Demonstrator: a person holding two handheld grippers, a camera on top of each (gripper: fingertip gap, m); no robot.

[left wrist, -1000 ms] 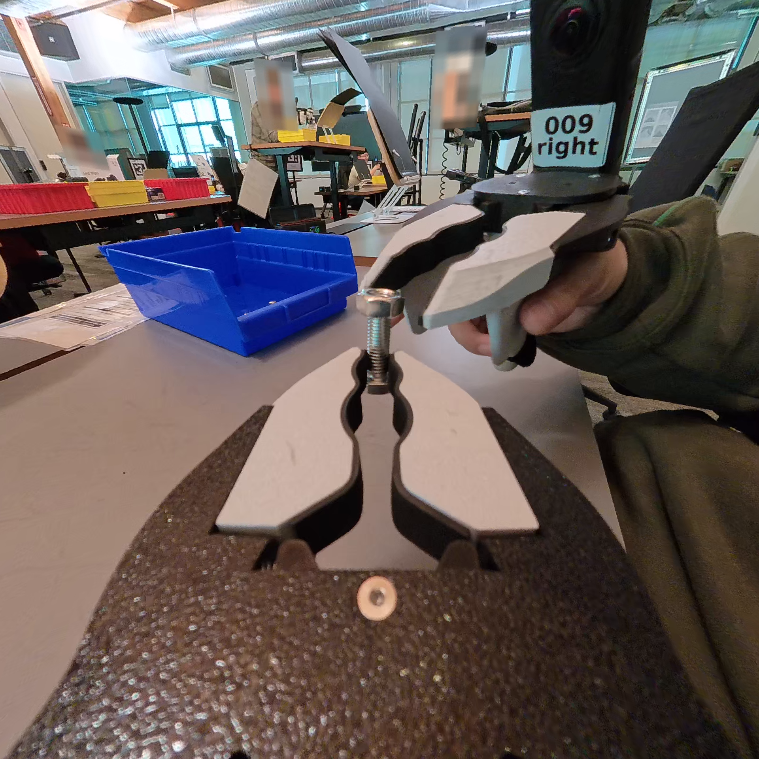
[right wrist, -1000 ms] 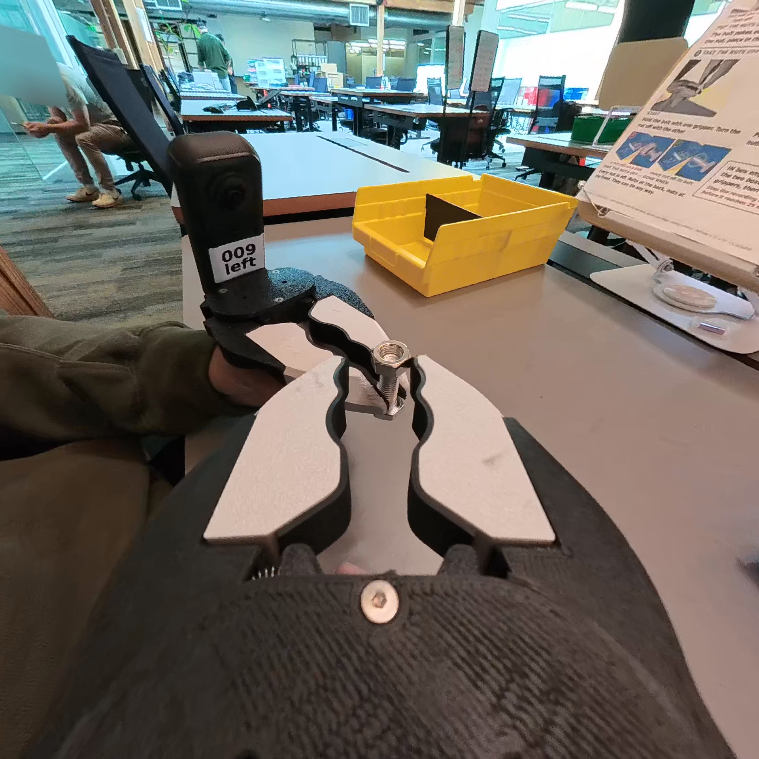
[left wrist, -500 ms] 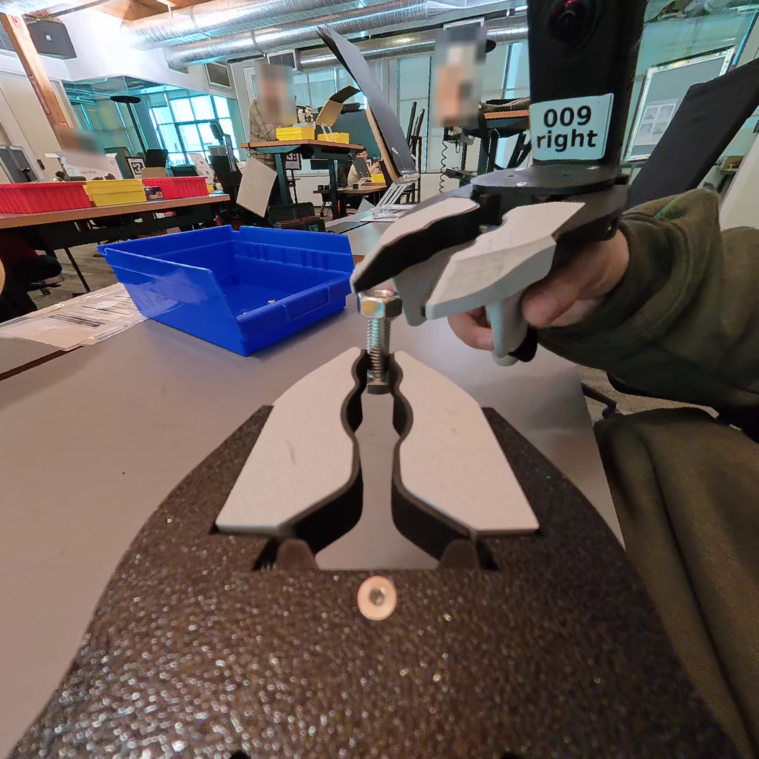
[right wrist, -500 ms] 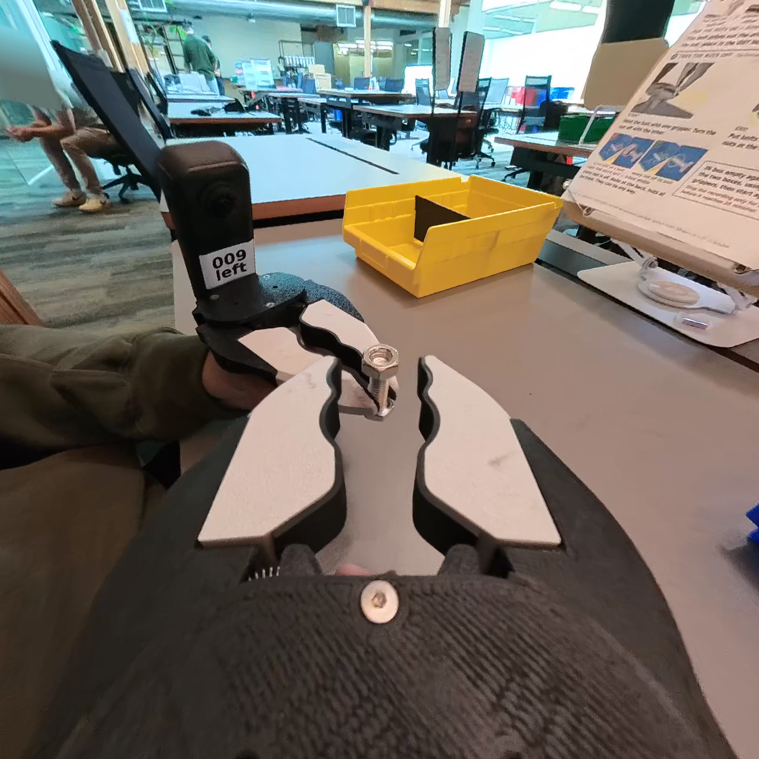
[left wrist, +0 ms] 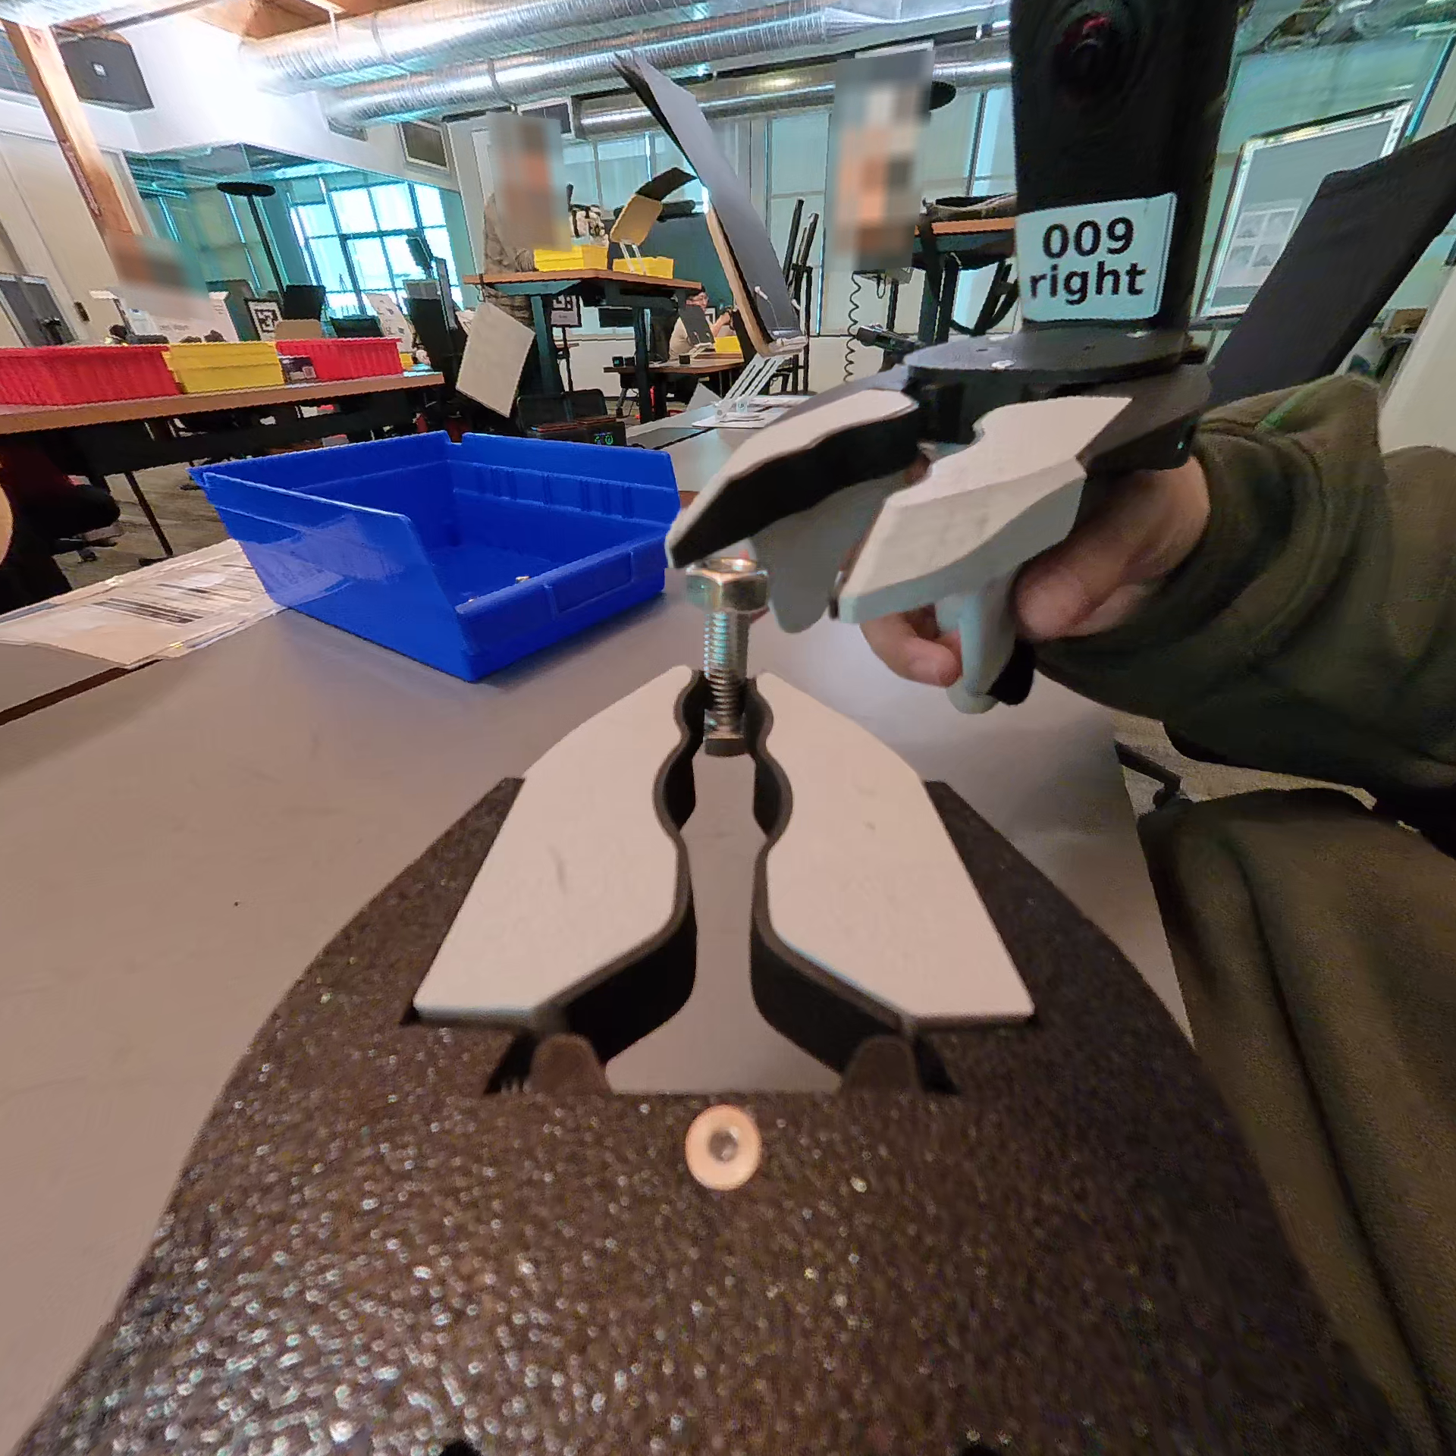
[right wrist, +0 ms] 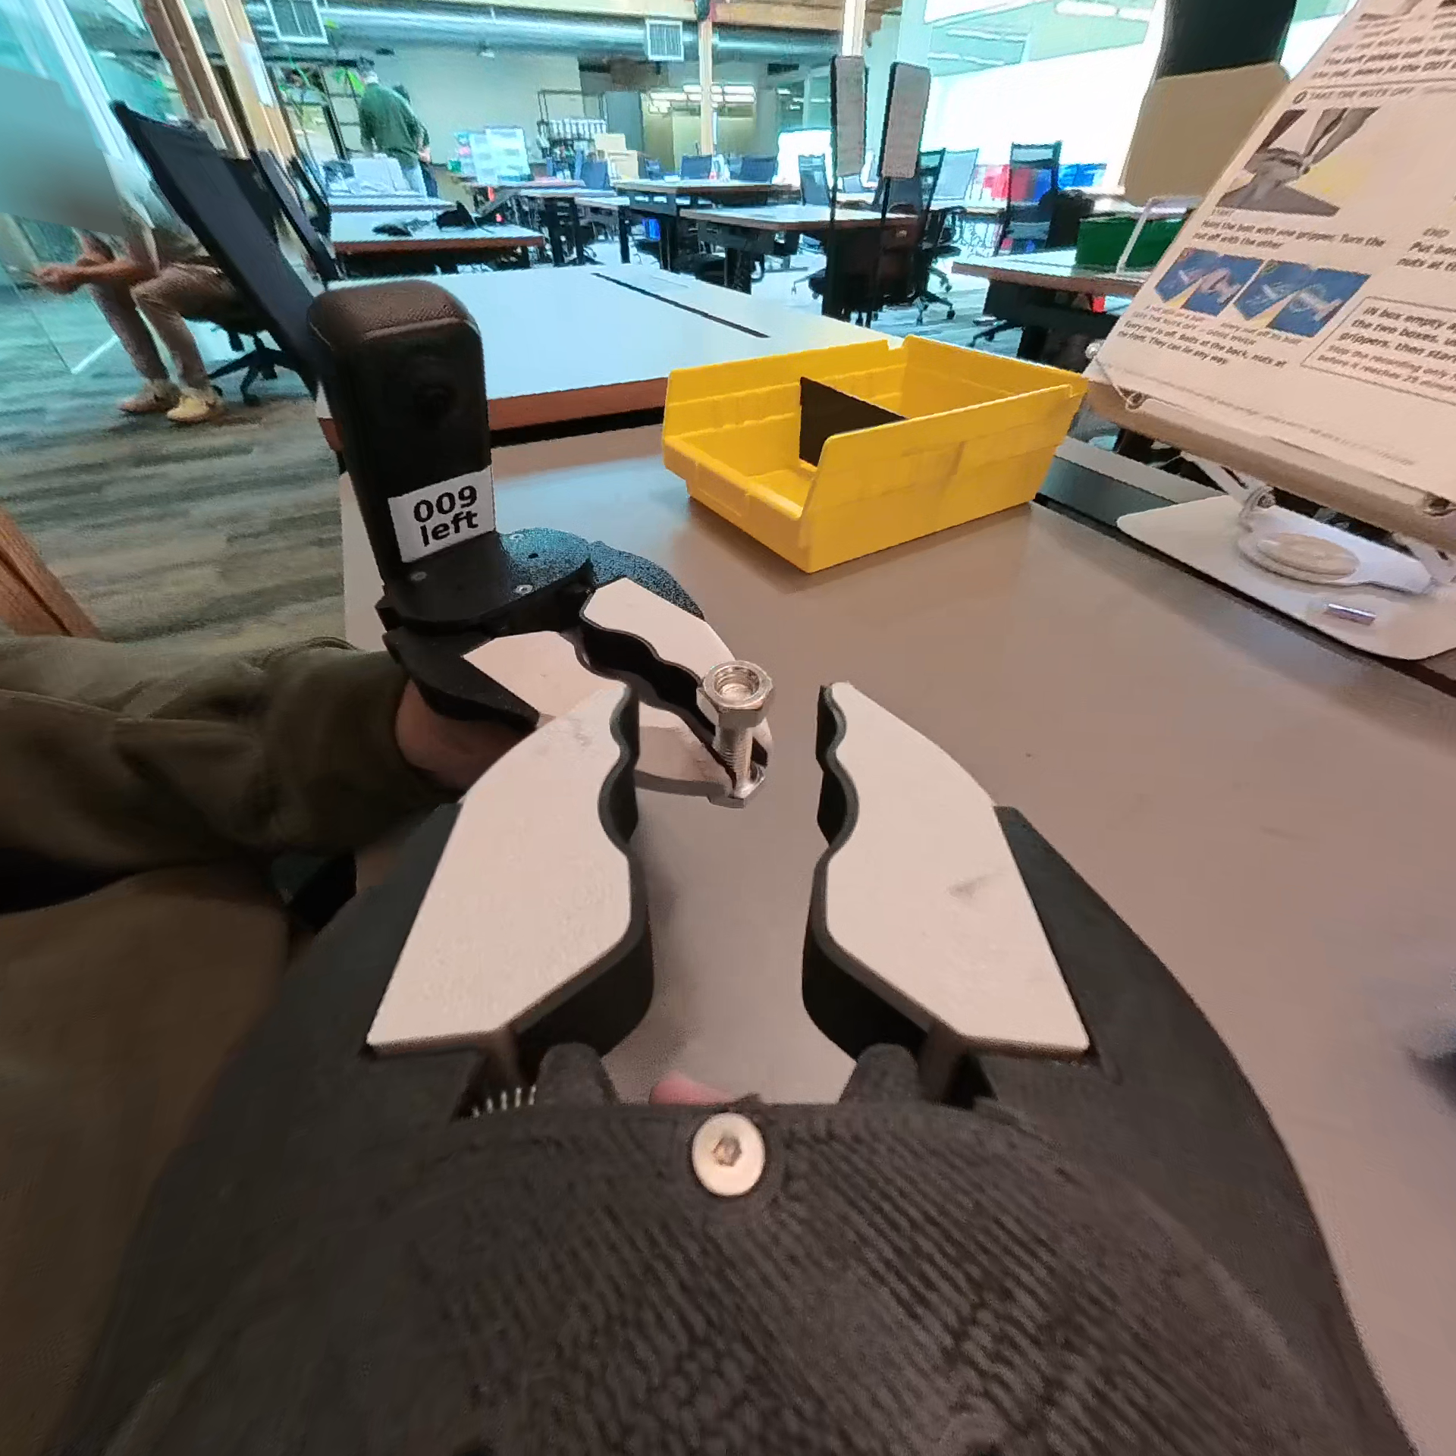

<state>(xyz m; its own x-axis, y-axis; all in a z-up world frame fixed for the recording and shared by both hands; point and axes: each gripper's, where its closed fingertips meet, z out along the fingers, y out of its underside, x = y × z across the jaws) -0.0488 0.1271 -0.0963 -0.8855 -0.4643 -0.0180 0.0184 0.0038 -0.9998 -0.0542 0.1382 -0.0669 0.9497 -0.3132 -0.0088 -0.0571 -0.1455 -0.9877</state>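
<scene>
My left gripper [left wrist: 725, 713] is shut on the lower end of a silver bolt [left wrist: 723, 670] and holds it upright above the grey table [left wrist: 197, 827]. A hex nut [left wrist: 725, 587] sits at the top of the bolt's thread. My right gripper [right wrist: 725, 701] is open, with its fingers standing apart on either side of the nut [right wrist: 737, 693] and not touching it. In the left wrist view the right gripper [left wrist: 763, 579] hangs level with the nut, one tip just over it. The left gripper [right wrist: 748, 768] also shows in the right wrist view, clamping the bolt [right wrist: 737, 752].
A blue bin [left wrist: 441, 551] stands on the table to the left, with papers [left wrist: 134, 599] beyond it. A yellow bin with a black divider [right wrist: 867, 473] stands ahead of the right gripper. An instruction sheet on a white stand [right wrist: 1300, 276] is at the far right. People sit at desks far behind. My left and right fingertips are right by each other.
The right gripper's jaws have spread wider apart around the nut, and it has risen slightly. The left gripper and the bolt have stayed put.
</scene>
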